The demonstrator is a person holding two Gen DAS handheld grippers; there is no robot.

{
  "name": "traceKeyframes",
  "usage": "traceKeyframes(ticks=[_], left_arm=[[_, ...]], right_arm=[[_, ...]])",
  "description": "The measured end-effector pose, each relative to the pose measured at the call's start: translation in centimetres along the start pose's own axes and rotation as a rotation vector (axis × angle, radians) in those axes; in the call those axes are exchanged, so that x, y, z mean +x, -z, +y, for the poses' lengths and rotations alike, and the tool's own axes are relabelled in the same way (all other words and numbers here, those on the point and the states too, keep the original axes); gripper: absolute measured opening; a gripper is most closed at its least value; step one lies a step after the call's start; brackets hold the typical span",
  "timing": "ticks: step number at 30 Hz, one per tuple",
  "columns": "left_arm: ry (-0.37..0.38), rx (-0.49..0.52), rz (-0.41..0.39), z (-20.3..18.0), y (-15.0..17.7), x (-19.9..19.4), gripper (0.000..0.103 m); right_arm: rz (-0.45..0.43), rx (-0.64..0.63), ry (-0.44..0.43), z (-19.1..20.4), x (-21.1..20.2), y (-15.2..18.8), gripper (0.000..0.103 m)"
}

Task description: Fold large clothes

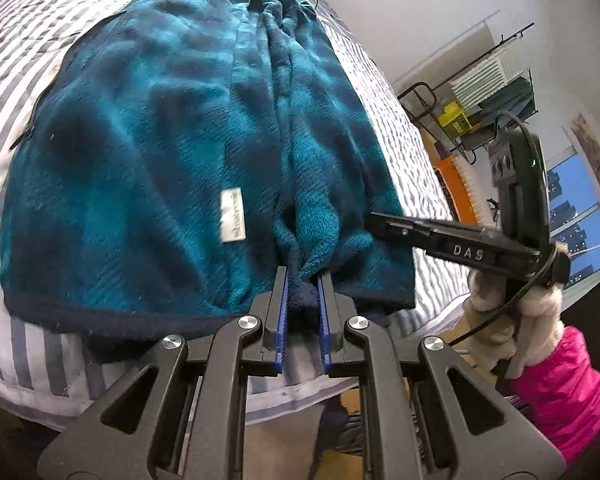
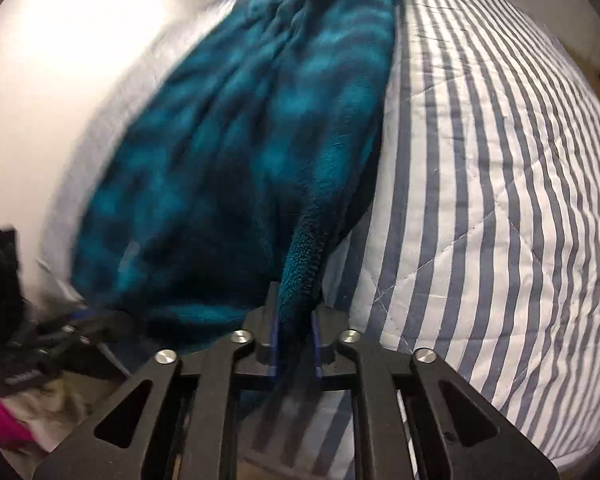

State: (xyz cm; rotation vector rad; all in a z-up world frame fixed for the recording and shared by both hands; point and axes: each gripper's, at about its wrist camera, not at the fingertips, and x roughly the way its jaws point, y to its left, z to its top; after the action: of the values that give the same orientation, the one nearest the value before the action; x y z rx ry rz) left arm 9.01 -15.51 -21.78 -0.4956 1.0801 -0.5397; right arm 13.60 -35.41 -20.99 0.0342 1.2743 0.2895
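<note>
both tongs were pinching the teal plaid fleece garment: left gripper clamped its dark hem, right gripper gripped a bunched edge. that garment lay spread on a grey-and-white striped quilt, white label up. a gloved hand in a pink sleeve carried the right tongs.

we see a teal and dark-blue plaid fleece garment lying lengthwise on the striped quilt, folded along its middle (white label up), its navy hem bunched at the near edge.
</note>
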Motion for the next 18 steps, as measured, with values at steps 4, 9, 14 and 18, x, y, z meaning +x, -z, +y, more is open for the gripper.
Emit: traceKeyframes(ticks=[4,9,14,18], left_arm=[[0.005,0.063,-0.022,-0.9,0.5,-1.0,0.011],[0.018,0.072,-0.035,-1.2,0.5,-1.5,0.011],[0.025,0.088,-0.034,-1.3,0.7,-1.5,0.011],[0.029,0.100,-0.028,-1.3,0.9,-1.4,0.011]], right_arm=[[-0.085,-0.007,0.118,0.9,-2.5,-1.1,0.022],[-0.209,0.032,-0.052,2.5,-5.9,-2.7,0.023],[-0.114,0.069,-0.129,4.2,-1.3,-4.3,0.023],[-0.053,0.144,-0.153,3.6,2.5,-5.0,0.005]])
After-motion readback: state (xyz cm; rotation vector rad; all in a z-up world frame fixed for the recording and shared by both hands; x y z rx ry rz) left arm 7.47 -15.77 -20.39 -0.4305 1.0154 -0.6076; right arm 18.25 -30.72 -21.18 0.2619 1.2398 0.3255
